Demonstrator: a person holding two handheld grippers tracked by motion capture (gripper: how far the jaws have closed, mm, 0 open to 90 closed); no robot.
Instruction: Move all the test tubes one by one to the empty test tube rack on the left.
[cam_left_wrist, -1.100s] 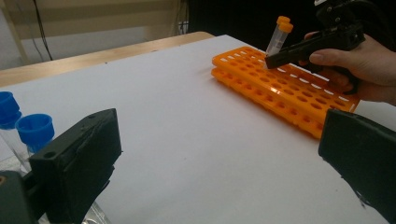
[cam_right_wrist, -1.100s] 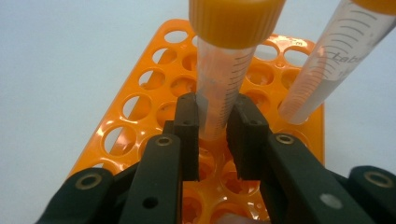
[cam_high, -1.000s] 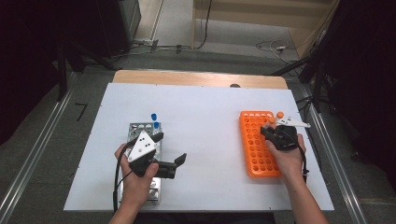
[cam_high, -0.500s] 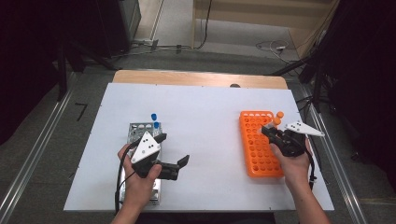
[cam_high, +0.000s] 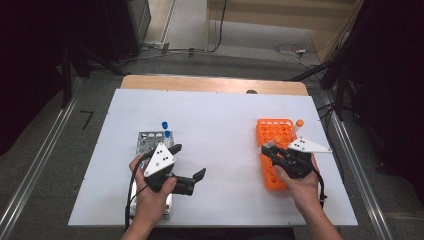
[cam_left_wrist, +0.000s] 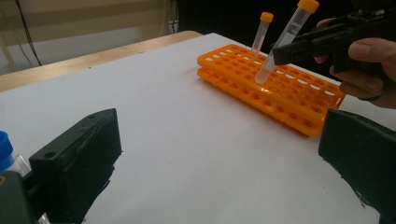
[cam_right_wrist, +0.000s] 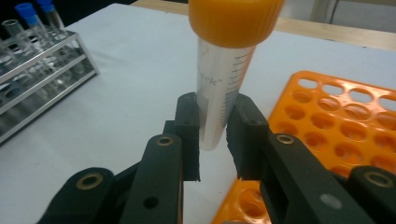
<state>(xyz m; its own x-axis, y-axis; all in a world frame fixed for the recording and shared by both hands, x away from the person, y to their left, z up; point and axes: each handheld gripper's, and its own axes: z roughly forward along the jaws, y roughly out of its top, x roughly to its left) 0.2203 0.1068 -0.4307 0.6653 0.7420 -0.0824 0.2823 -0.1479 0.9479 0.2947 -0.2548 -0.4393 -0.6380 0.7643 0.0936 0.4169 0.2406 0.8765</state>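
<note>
My right gripper (cam_high: 268, 149) is shut on an orange-capped clear tube (cam_right_wrist: 224, 88) at mid-length. In the left gripper view that tube (cam_left_wrist: 285, 39) leans, its tip at a hole in the orange rack (cam_left_wrist: 289, 102). A second orange-capped tube (cam_high: 299, 125) stands in the rack's far right corner. The rack (cam_high: 277, 165) lies on the right side of the white table. My left gripper (cam_high: 188, 161) hangs open with nothing between its jaws. It sits beside a metal rack (cam_high: 150, 142) with blue-capped tubes (cam_high: 165, 129).
The metal rack (cam_right_wrist: 42, 70) also appears in the right gripper view with two blue-capped tubes (cam_right_wrist: 25, 9). A broad stretch of bare white table (cam_high: 225, 150) separates the two racks. A wooden strip (cam_high: 210, 84) runs along the far edge.
My right gripper has swung and carried the orange-capped tube left and nearer over the orange rack. The left gripper has barely moved.
</note>
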